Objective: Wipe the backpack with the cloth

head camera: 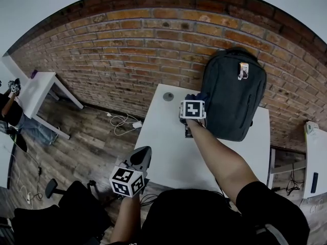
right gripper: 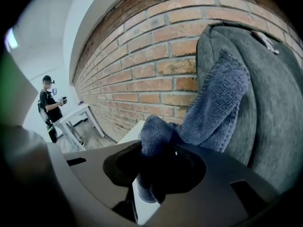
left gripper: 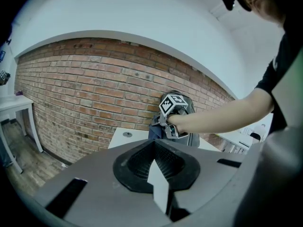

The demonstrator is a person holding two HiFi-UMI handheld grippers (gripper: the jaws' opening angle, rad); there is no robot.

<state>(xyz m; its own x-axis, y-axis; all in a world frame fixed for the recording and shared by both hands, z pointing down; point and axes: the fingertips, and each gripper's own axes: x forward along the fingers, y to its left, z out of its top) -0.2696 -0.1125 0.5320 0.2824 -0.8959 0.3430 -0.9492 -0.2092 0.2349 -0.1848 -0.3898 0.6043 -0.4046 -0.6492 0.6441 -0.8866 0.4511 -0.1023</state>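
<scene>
A dark grey backpack (head camera: 232,98) stands upright against the brick wall at the back of a white table (head camera: 173,147). My right gripper (head camera: 193,111) is shut on a blue cloth (head camera: 197,97), which it holds at the backpack's left edge. In the right gripper view the cloth (right gripper: 213,108) rises from the right gripper (right gripper: 158,162) and lies against the backpack's (right gripper: 274,103) grey fabric. My left gripper (head camera: 142,157) hangs off the table's front left corner, jaws together and empty. In its own view the left gripper (left gripper: 155,162) points toward the cloth (left gripper: 155,129) and the table (left gripper: 120,138).
A small round grommet (head camera: 168,97) sits in the table near the wall. Another white table (head camera: 36,91) and a person (head camera: 10,106) are at far left, and cables (head camera: 122,120) lie on the wooden floor. A black chair (head camera: 66,198) is at lower left.
</scene>
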